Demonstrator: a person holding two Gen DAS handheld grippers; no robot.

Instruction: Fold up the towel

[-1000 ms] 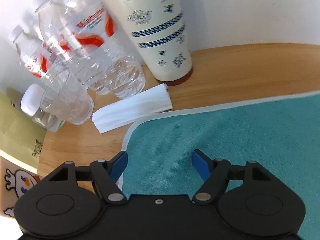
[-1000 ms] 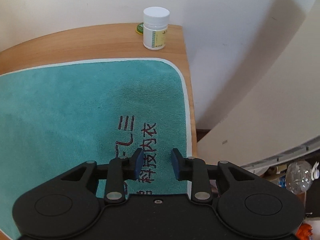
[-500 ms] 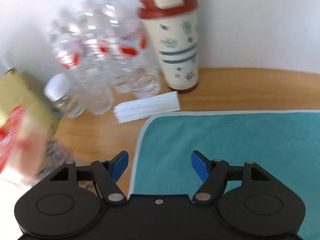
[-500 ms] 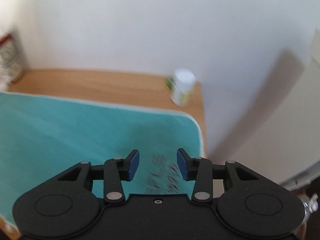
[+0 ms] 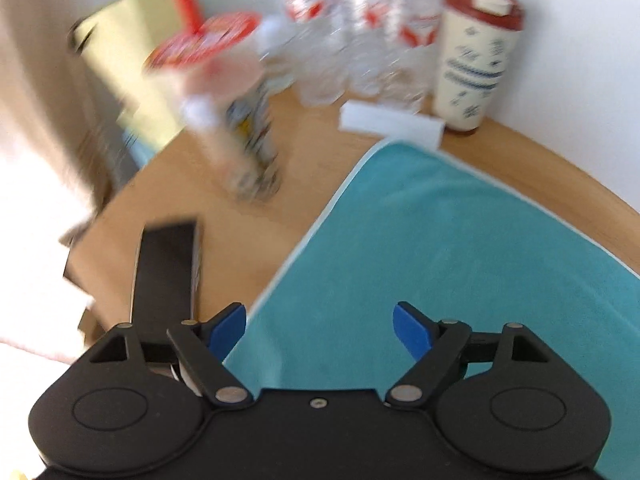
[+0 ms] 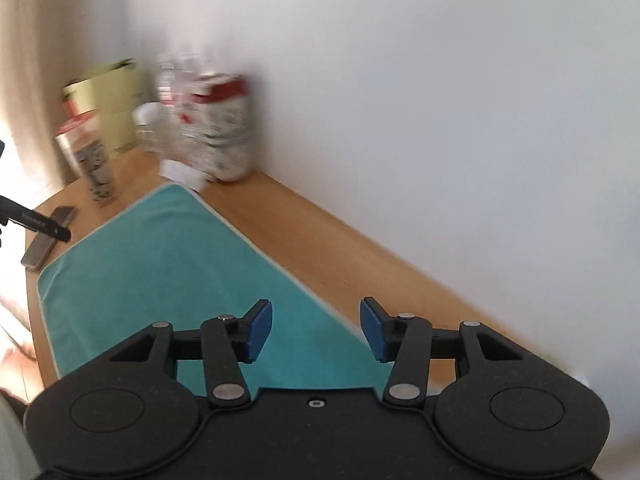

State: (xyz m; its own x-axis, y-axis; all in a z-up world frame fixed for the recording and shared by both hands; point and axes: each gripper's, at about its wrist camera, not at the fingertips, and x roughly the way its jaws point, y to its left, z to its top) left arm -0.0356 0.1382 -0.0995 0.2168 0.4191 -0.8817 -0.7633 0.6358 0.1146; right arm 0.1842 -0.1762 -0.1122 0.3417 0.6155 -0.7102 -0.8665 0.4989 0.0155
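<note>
While both grippers hover, nothing is gripped;
Towel: teal towel (image 5: pixel 460 240) flat, unfolded on the wooden table (image 6: pixel 360 248);
Left gripper (image 5: pixel 319 326): jaws wide apart over the towel's side hem;
Right gripper (image 6: pixel 316 330): jaws apart above the far hem;
Advice: pinch matching corners, lift evenly;
Room: white wall (image 6: pixel 440 100); bottles (image 5: pixel 352 40), cup (image 5: pixel 476 60), phone (image 5: pixel 166 264) crowd the end.

Right tongs (image 6: pixel 316 330) opened wider, swung left along towel (image 6: pixel 160 264), left tongs (image 5: pixel 319 326) pulled back

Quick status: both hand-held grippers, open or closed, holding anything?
Left hand-held gripper: open, empty, over the teal towel.
Right hand-held gripper: open, empty.
</note>
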